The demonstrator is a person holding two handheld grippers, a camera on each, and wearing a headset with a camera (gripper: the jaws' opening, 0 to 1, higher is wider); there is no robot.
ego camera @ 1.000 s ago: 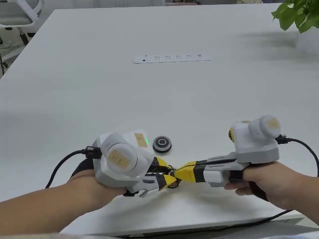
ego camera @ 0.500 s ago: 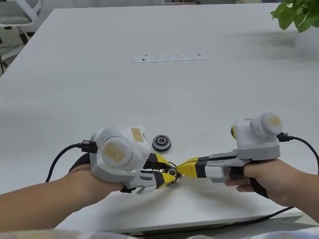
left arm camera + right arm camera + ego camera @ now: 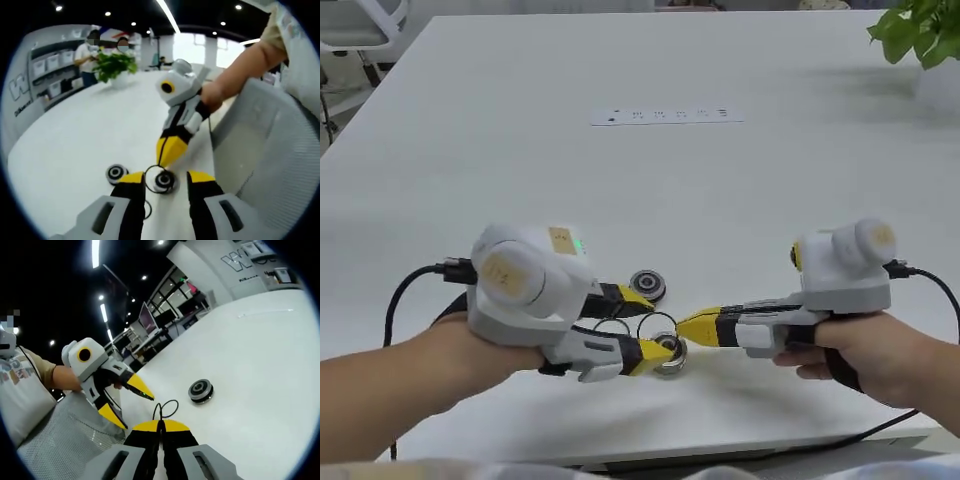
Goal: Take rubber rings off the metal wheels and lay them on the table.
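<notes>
My left gripper (image 3: 653, 325) is open, its yellow jaws spread around a small metal wheel (image 3: 670, 358) that lies on the white table (image 3: 740, 200). The wheel (image 3: 164, 181) sits in the gap between the left gripper's (image 3: 166, 177) fingers without touching them. My right gripper (image 3: 685, 327) comes in from the right, shut on a thin black rubber ring (image 3: 655, 322). The ring (image 3: 168, 407) loops up from the right gripper's (image 3: 161, 426) closed tips. A second wheel (image 3: 646, 285) with its dark ring on rests just beyond, also seen as the wheel (image 3: 201, 390).
A white power strip (image 3: 666, 116) lies at the middle back of the table. Green plant leaves (image 3: 920, 30) hang at the far right corner. An office chair (image 3: 360, 25) stands off the far left. The table's front edge runs right under both hands.
The left gripper's jaws have opened and let go of the wheel, and the hand has drawn back to the left. The black ring now hangs free in the right gripper's tips.
</notes>
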